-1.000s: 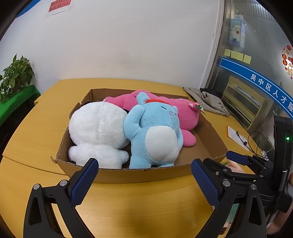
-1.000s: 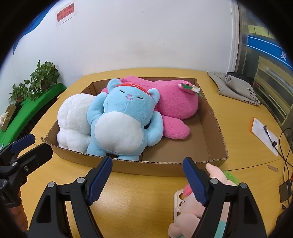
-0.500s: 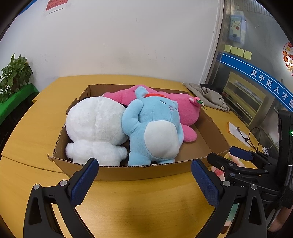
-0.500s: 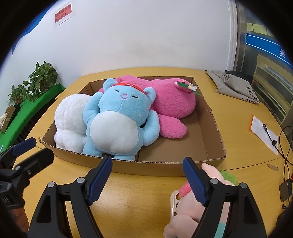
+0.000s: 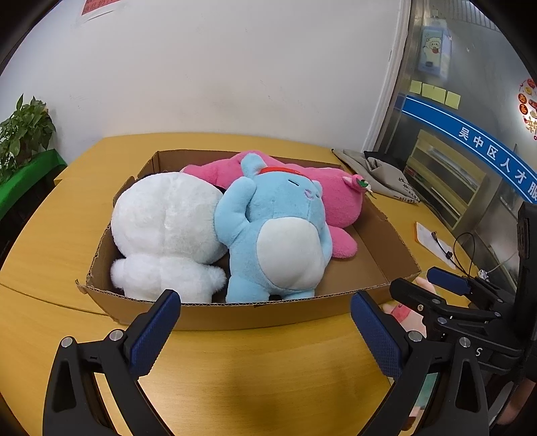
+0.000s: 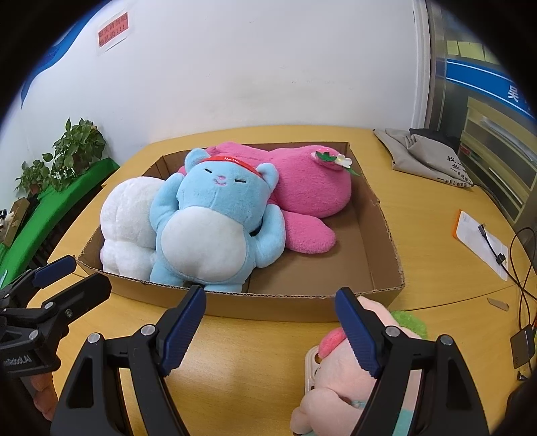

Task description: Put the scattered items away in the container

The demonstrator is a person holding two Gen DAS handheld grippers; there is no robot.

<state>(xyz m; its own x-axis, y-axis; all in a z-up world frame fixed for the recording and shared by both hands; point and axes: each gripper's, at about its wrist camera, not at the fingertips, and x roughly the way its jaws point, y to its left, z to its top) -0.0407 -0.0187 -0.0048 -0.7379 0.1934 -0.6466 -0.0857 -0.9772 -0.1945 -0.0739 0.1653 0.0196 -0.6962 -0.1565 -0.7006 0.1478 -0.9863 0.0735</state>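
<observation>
Two black handheld grippers with blue pads

Each gripper (image 5: 265,330) (image 6: 270,322) is showing black plastic arms, silver screws and ridged blue finger pads (image 6: 183,330); white lettering is marking one body.

Plush toys half-hidden at a cardboard box on a wooden table

The pale pink plush (image 6: 339,379) outside the box is cut by the frame's bottom edge and covered by the right gripper's finger (image 6: 360,330); its face cannot be seen. The white plush (image 5: 167,231) shows only its back. The red wall notice (image 6: 113,31) is too small to read.
</observation>
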